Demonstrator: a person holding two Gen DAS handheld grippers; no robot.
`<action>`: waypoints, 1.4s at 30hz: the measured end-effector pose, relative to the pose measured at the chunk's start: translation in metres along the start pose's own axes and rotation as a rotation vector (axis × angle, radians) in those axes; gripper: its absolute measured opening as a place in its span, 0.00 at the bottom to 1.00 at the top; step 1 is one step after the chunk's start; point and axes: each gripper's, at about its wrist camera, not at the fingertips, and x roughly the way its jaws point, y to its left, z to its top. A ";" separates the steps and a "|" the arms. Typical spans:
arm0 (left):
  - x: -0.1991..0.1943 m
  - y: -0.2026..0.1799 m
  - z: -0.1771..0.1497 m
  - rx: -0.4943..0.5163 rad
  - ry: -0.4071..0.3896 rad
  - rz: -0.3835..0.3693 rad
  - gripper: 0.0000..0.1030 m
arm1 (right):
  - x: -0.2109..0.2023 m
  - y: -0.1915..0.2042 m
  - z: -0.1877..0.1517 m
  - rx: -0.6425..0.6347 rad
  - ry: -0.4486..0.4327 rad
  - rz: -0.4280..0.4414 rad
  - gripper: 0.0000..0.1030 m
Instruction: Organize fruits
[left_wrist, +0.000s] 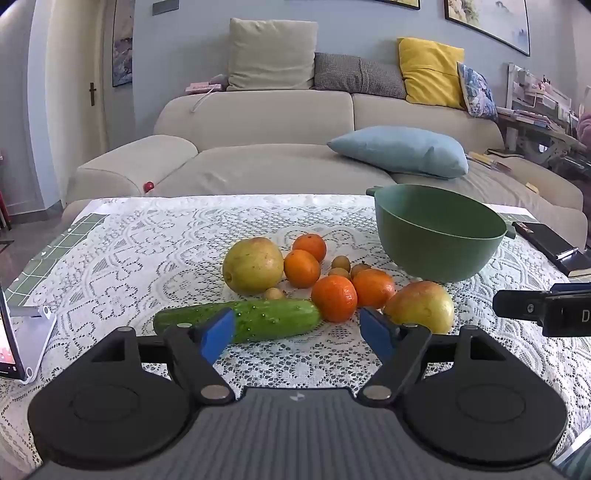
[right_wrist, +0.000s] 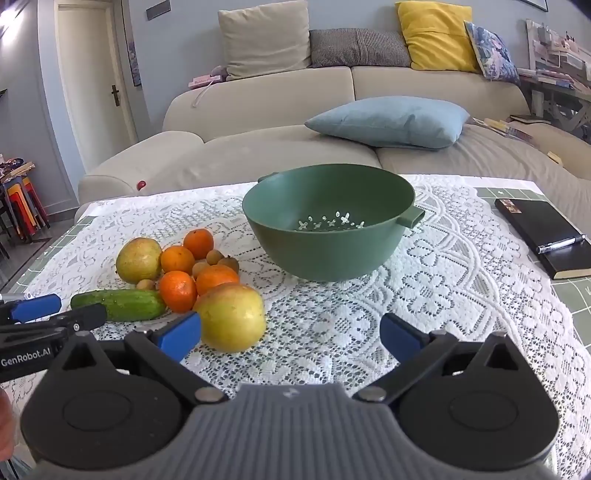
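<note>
both grippers, left gripper (left_wrist: 297, 334) and right gripper (right_wrist: 290, 338), gape released; cucumber (left_wrist: 258, 319) partly hidden behind left pad.

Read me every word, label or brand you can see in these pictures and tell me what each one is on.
"GenRobot.AI": white print on the black body of the left gripper, seen from the right wrist.
"D": a single white letter, cut off at the frame edge, on the black body of the right gripper.
Black notebook cover label: too small to read.
</note>
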 end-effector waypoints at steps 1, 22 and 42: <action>0.000 0.000 0.000 0.000 0.000 0.000 0.87 | 0.000 -0.001 0.000 0.000 0.000 -0.002 0.96; -0.001 0.001 -0.001 0.003 -0.002 0.001 0.87 | 0.002 -0.001 0.001 0.003 0.009 -0.018 0.96; -0.003 0.002 -0.001 0.006 0.002 -0.001 0.87 | 0.004 0.002 0.000 -0.006 0.020 -0.017 0.96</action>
